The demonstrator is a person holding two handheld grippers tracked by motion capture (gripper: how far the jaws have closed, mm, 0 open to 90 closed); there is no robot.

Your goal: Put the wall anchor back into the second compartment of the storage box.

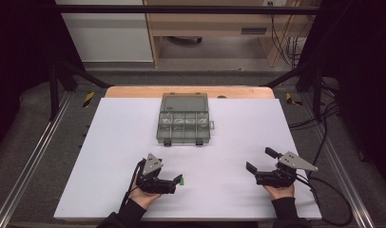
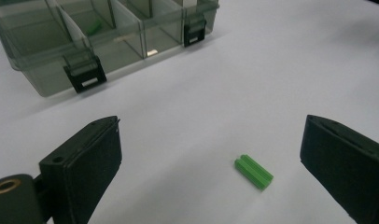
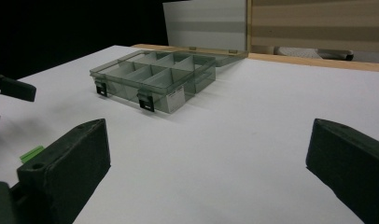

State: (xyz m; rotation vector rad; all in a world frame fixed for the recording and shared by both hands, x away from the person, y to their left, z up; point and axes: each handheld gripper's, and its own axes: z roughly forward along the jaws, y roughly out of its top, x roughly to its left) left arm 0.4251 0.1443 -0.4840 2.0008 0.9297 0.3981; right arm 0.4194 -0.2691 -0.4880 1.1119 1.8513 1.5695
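On the white counter (image 1: pixel 110 156), seen from the high view, the left gripper (image 1: pixel 178 180) sits at about 7 o'clock from the counter's middle, near the front edge, its jaws spread wide and holding nothing. A small green block (image 2: pixel 254 171) lies flat on the counter between those jaws, nearer the right-hand one in the left gripper view, touching neither; bare white surface surrounds it on every side. In the high view the block (image 1: pixel 181 181) shows as a green speck at the gripper's tip.

The right gripper (image 1: pixel 260 160) rests at about 5 o'clock, close to the front edge and well in from the right edge, its jaws wide apart and empty.

The clear compartment box (image 1: pixel 184 126) stands at 12 o'clock, lid open and tilted back toward the far edge, two black latches (image 2: pixel 85 74) facing the person. A broad stretch of open counter separates the box from both grippers, and the two grippers stand well apart from each other.
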